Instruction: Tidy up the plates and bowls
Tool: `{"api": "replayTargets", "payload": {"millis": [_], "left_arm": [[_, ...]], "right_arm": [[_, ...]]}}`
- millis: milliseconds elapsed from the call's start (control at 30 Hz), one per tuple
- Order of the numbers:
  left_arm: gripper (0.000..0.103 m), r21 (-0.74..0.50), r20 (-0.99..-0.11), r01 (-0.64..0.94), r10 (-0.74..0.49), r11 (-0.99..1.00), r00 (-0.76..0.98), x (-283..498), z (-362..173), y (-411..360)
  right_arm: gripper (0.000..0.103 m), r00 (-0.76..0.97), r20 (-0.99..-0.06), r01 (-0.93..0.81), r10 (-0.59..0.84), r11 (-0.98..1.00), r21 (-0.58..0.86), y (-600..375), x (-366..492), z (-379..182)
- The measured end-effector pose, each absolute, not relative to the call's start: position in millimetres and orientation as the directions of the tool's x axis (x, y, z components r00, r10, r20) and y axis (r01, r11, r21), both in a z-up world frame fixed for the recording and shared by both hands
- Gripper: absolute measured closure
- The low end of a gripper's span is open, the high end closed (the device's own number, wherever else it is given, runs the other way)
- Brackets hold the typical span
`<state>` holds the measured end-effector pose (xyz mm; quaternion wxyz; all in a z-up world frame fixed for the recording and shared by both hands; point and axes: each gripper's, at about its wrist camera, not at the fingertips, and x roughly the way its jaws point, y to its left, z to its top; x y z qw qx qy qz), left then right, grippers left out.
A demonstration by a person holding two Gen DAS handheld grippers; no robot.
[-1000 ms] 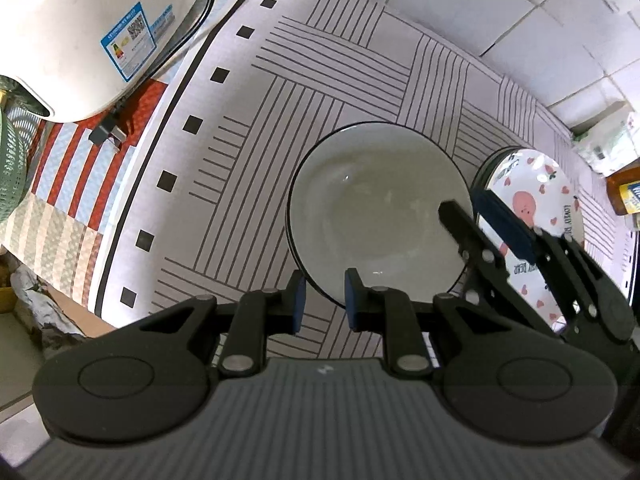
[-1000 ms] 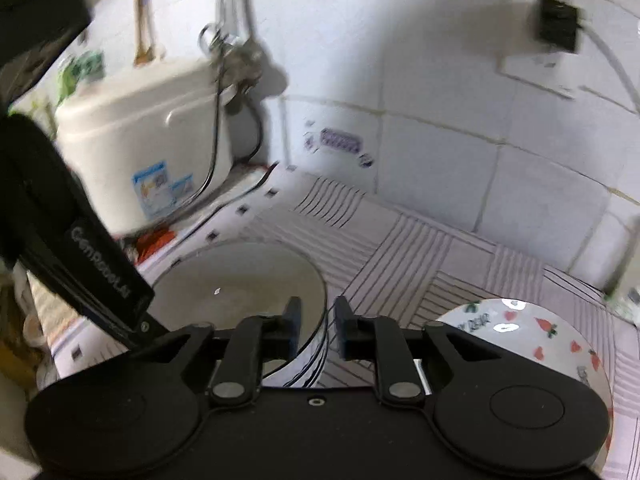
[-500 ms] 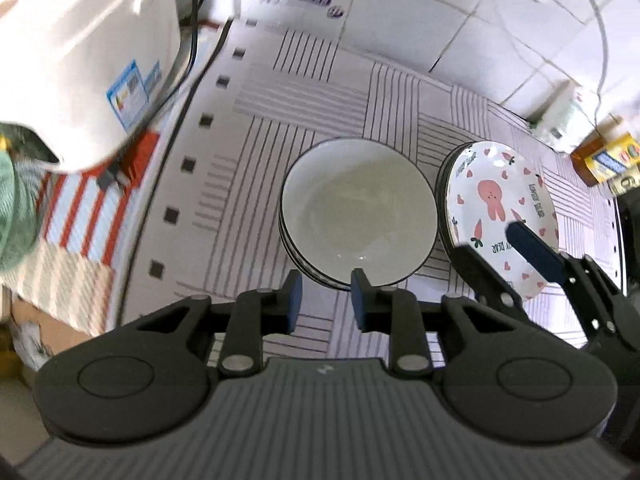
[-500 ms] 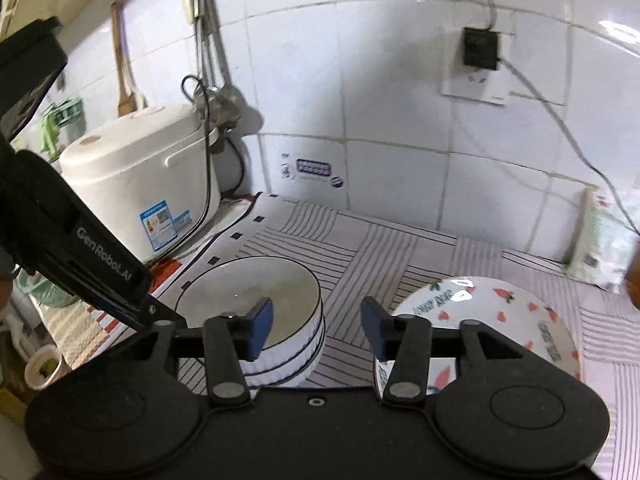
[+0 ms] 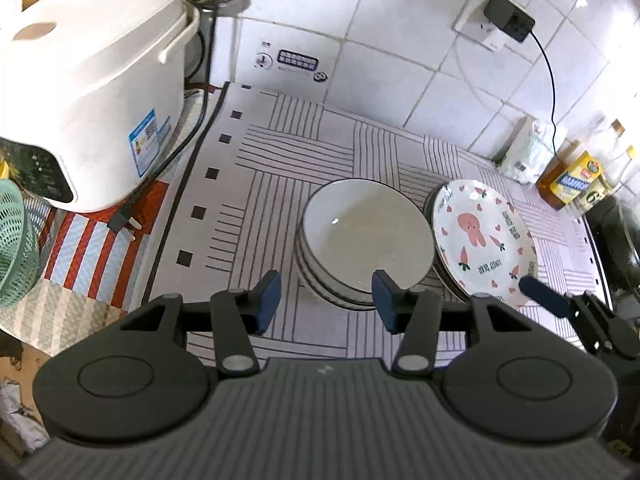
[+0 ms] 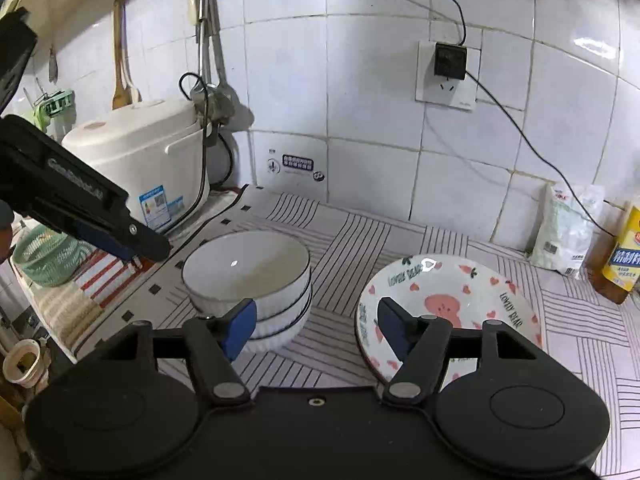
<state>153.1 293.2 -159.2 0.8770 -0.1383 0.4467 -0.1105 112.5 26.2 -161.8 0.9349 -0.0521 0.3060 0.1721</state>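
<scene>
White wall tiles back a striped mat (image 5: 256, 152). At its centre sits the bowl stack (image 5: 362, 236); the plate stack (image 5: 484, 240) touches it at three o'clock. Left gripper (image 5: 326, 300) and right gripper (image 6: 316, 322) have just been opening, both empty.

The stack of bowls (image 5: 362, 236) sits on the mat (image 5: 280, 148), plates (image 5: 486, 240) just right, cooker (image 5: 92, 88) left.

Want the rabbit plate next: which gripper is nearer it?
Right. The right gripper hangs open at the rabbit plate's near rim; the left gripper, also open, sits before the stacked bowls beside it.
</scene>
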Motion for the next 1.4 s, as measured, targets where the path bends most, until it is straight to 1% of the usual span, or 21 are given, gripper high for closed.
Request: {"api": "replayTargets", "payload": {"millis": [33,67,100,167,200,233,333,433,567,667,800,933,1033,1133,1200,1267,1333,1367,1400], "left_arm": [[0.052,-0.353,-0.744,0.065,-0.322,0.933,0.585,152,-163,297],[0.05,-0.37,-0.734,0.062,-0.333,0.927,0.592,152,-167,300],[0.05,-0.384,-0.73,0.055,-0.34,0.922,0.593,153,-170,303],[0.049,-0.406,-0.727,0.031,-0.343,0.913,0.595,153,-173,307],[0.047,-0.423,-0.713,0.039,-0.36,0.905,0.602,153,-174,309],[0.046,-0.432,-0.708,0.042,-0.367,0.901,0.604,152,-176,309],[0.043,-0.441,-0.693,0.061,-0.383,0.895,0.611,154,-181,309],[0.04,-0.444,-0.683,0.064,-0.384,0.894,0.622,159,-189,309],[0.033,-0.468,-0.673,0.077,-0.411,0.88,0.615,167,-202,308],[0.033,-0.473,-0.685,0.086,-0.427,0.877,0.591,176,-215,305],[0.033,-0.489,-0.681,0.107,-0.456,0.866,0.573,188,-230,301],[0.033,-0.485,-0.689,0.104,-0.453,0.868,0.566,203,-246,302],[0.034,-0.511,-0.68,0.126,-0.489,0.851,0.547,213,-252,302],[0.036,-0.487,-0.686,0.159,-0.489,0.859,0.539,219,-254,296],[0.041,-0.486,-0.682,0.164,-0.49,0.858,0.542,220,-255,294],[0.044,-0.498,-0.677,0.171,-0.504,0.85,0.536,222,-259,292],[0.046,-0.48,-0.688,0.165,-0.487,0.861,0.538,223,-265,290],[0.048,-0.482,-0.684,0.168,-0.489,0.86,0.541,223,-267,289],[0.053,-0.493,-0.679,0.172,-0.5,0.853,0.538,224,-269,289]], "right_arm": [[0.026,0.748,-0.592,-0.367,0.301,0.93,0.009,27,111,-165],[0.018,0.741,-0.595,-0.38,0.311,0.925,0.011,27,110,-170],[0.013,0.735,-0.596,-0.393,0.324,0.919,0.015,28,110,-175],[0.014,0.734,-0.609,-0.388,0.301,0.921,-0.012,33,109,-182],[0.014,0.741,-0.613,-0.371,0.275,0.928,-0.032,38,110,-185],[0.014,0.745,-0.606,-0.371,0.278,0.928,-0.031,42,108,-186],[0.014,0.731,-0.604,-0.401,0.317,0.916,-0.004,53,110,-192],[0.011,0.71,-0.616,-0.411,0.34,0.911,0.029,61,117,-208],[0.01,0.684,-0.642,-0.383,0.347,0.919,0.089,68,129,-233],[0.01,0.679,-0.657,-0.374,0.328,0.924,0.076,76,134,-249],[0.01,0.685,-0.641,-0.408,0.346,0.911,0.055,87,137,-263],[0.01,0.74,-0.605,-0.334,0.295,0.941,0.05,89,143,-269],[0.01,0.738,-0.595,-0.349,0.319,0.935,0.069,91,149,-272],[0.009,0.742,-0.589,-0.376,0.322,0.926,0.033,100,157,-279],[0.007,0.738,-0.593,-0.381,0.323,0.924,0.03,102,163,-282],[0.007,0.727,-0.597,-0.381,0.339,0.923,0.061,101,169,-284],[0.008,0.711,-0.608,-0.384,0.353,0.919,0.085,100,175,-285],[0.008,0.703,-0.615,-0.389,0.357,0.917,0.088,100,177,-284],[0.007,0.69,-0.627,-0.396,0.361,0.914,0.091,100,181,-284]]}}
